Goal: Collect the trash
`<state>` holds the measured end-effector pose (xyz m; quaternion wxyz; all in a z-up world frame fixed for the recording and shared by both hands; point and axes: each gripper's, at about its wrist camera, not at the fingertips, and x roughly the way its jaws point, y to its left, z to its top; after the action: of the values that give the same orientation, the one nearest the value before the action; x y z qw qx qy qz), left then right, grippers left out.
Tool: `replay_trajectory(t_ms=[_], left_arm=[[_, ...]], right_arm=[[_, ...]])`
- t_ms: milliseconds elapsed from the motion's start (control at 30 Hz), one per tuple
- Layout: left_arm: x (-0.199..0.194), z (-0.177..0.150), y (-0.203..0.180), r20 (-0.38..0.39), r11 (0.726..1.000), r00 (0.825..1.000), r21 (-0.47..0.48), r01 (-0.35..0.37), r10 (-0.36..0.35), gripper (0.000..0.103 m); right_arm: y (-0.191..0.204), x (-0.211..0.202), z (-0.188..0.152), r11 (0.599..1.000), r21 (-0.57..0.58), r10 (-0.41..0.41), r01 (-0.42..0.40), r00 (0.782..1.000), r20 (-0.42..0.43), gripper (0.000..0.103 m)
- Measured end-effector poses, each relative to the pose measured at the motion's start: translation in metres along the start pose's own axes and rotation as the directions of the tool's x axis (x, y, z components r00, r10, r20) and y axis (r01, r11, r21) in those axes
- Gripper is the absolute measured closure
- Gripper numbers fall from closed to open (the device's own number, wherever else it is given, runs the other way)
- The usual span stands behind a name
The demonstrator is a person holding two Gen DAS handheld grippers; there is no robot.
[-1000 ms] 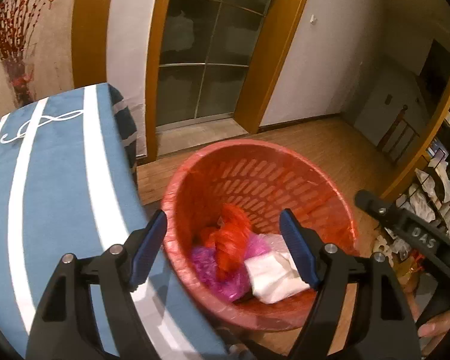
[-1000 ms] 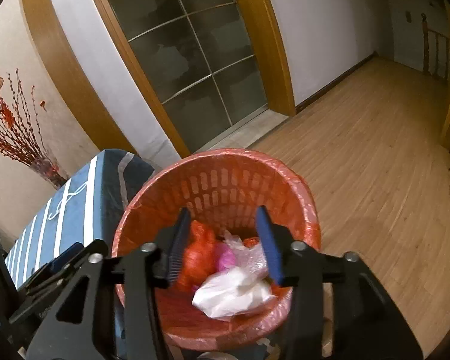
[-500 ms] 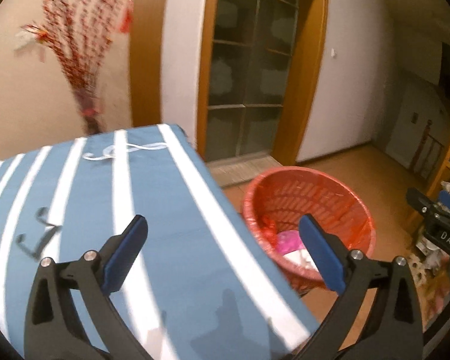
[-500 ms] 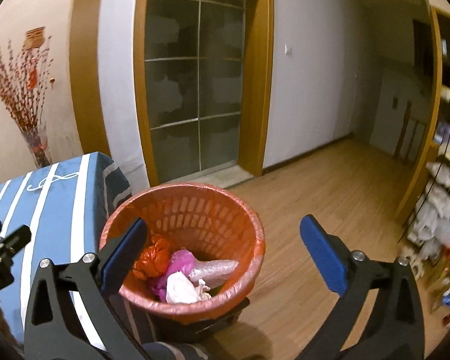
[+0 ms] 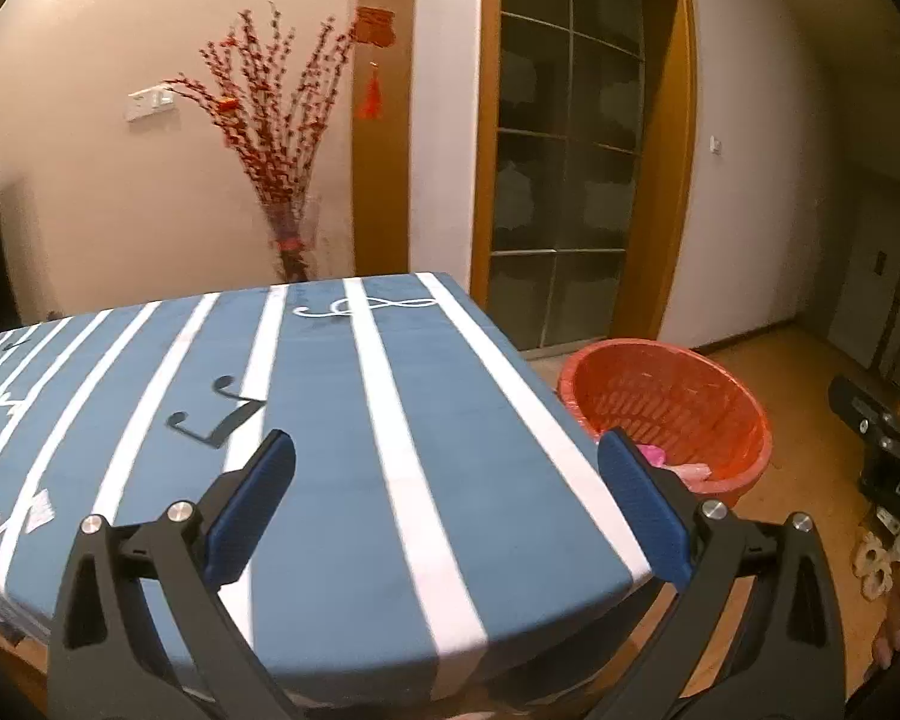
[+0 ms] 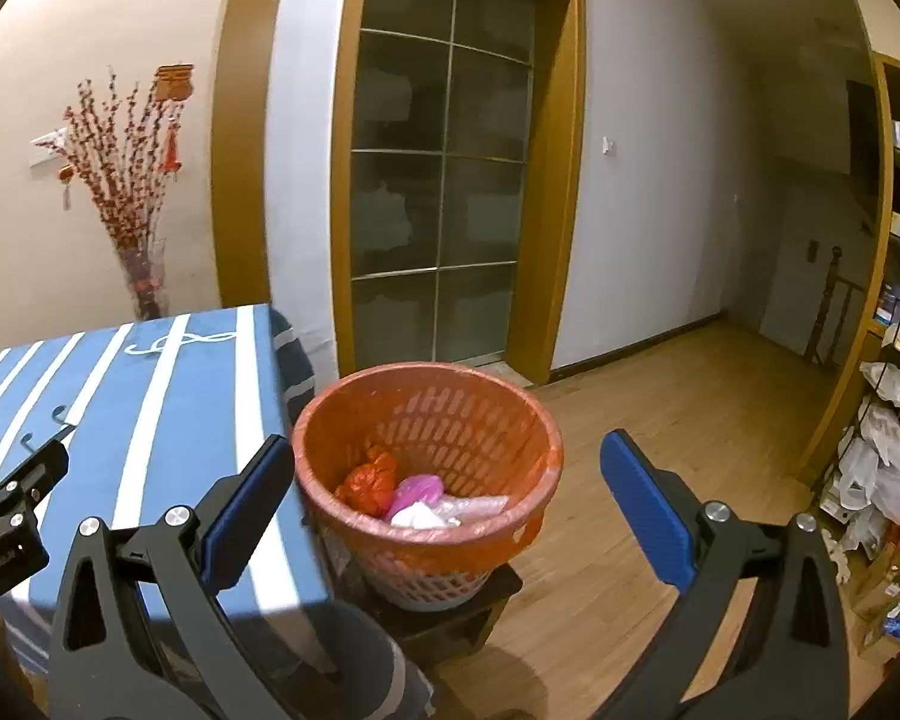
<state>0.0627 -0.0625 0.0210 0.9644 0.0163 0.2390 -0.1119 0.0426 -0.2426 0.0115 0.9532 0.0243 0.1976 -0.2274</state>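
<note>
The red plastic basket with slotted walls stands upright on a low dark stand, just beside the table. Inside lie a crumpled red bag, a pink bag and a white bag.

Each hand-held gripper, the left gripper and the right gripper, has two matte black triangular arms with cut-out slots, round silver screws at the joints, and flat blue pads inside its fingertips.
</note>
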Motion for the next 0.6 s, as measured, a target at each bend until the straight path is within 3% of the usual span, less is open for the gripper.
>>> replay_trajectory(t_ms=[600], left_arm=[[-0.047, -0.037, 0.026, 0.007, 0.994, 0.997, -0.083, -0.074, 0.075, 0.004]], right_arm=[[0.025, -0.033, -0.031, 0.998, -0.033, 0.052, -0.054, 0.998, -0.037, 0.003]])
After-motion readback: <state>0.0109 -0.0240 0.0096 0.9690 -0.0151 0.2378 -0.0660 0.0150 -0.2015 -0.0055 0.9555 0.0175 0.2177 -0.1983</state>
